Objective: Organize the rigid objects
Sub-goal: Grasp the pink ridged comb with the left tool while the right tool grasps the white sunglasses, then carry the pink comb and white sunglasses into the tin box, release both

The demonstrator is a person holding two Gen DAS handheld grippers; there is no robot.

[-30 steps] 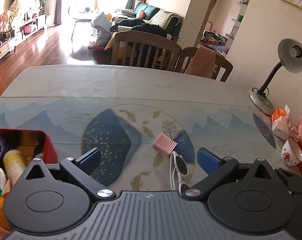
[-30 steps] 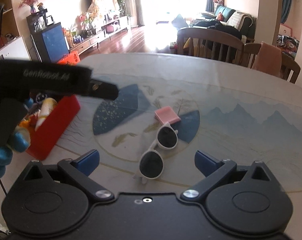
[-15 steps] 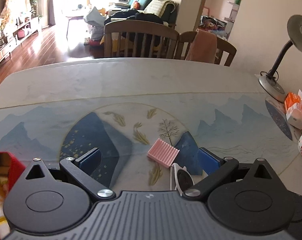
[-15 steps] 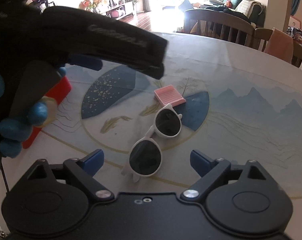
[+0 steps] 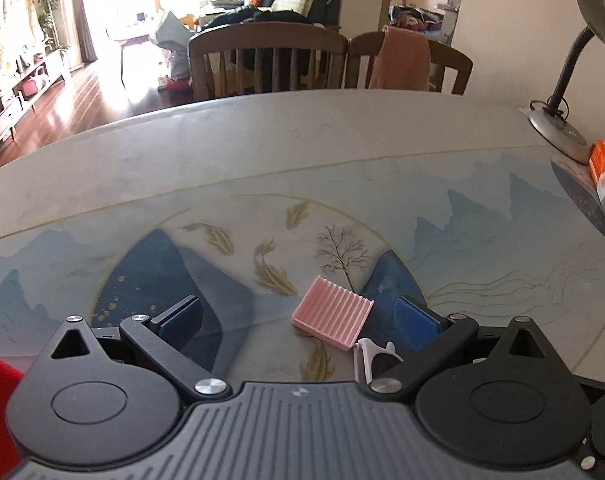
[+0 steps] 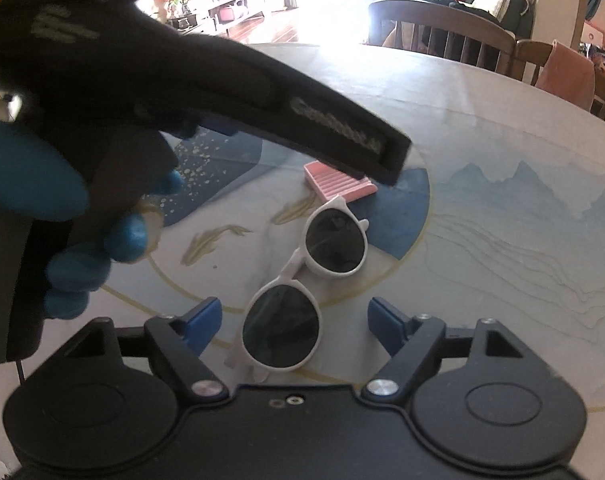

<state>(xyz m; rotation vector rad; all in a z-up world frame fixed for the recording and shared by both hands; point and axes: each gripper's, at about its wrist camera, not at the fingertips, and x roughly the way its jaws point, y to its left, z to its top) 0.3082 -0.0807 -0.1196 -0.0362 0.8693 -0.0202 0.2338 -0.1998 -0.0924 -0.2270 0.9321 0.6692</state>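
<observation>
2 grippers worked close together. Right gripper was closing, pads not yet touching the white sunglasses lying between them. Left gripper stood spread around the pink ribbed block, at 12 o'clock of the sunglasses. Risks: collision; lens skidding free.

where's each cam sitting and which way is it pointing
Left wrist: on the left claw, angled down over the table at the pink ridged tray; its own two fingers show.
Right wrist: on the right claw, closing around the white sunglasses without touching yet; the blue-gloved hand with the left claw crosses above.
Shared: tray, sunglasses, table.
</observation>
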